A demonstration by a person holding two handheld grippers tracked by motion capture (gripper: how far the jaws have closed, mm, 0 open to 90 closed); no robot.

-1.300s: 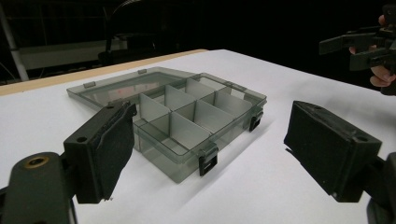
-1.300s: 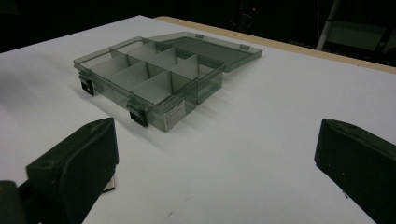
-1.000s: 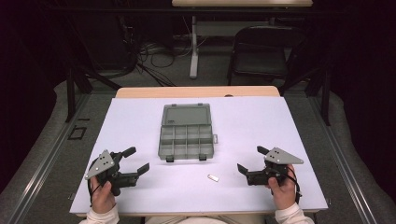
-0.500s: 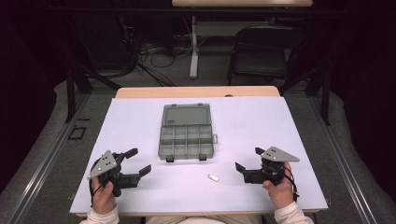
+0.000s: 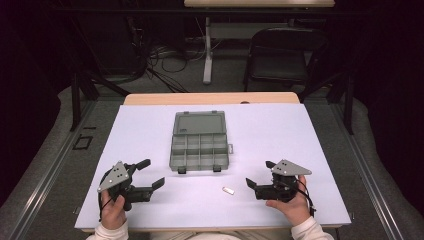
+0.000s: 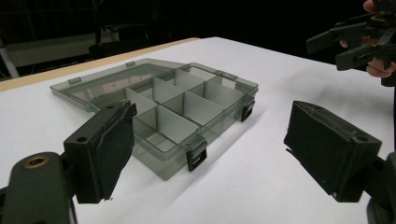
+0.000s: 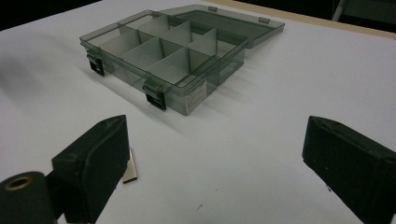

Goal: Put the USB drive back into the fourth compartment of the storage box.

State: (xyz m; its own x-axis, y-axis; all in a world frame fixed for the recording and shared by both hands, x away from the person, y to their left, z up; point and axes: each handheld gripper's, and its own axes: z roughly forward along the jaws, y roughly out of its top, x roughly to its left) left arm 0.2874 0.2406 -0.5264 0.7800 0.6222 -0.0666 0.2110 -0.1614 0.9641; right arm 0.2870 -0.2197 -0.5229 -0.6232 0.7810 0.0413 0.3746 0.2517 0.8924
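The small flat silvery metal tab (image 5: 228,190) lies on the white tabletop (image 5: 300,150) near its front edge, just left of our right gripper (image 5: 259,175) and apart from its fingers. In the right gripper view the tab (image 7: 131,168) peeks out beside the left jaw, outside the gap. We hold both grippers low over the front edge, hands gripping them from behind, jaws pointing inward. The right jaws stand wide with nothing between them and have just been closing a little. Our left gripper (image 5: 151,174) gapes, empty too. The smoky grey transparent plastic compartment box (image 5: 199,148), lid folded back, sits mid-table; the gripper views show its black latches (image 6: 196,156) and dividers.
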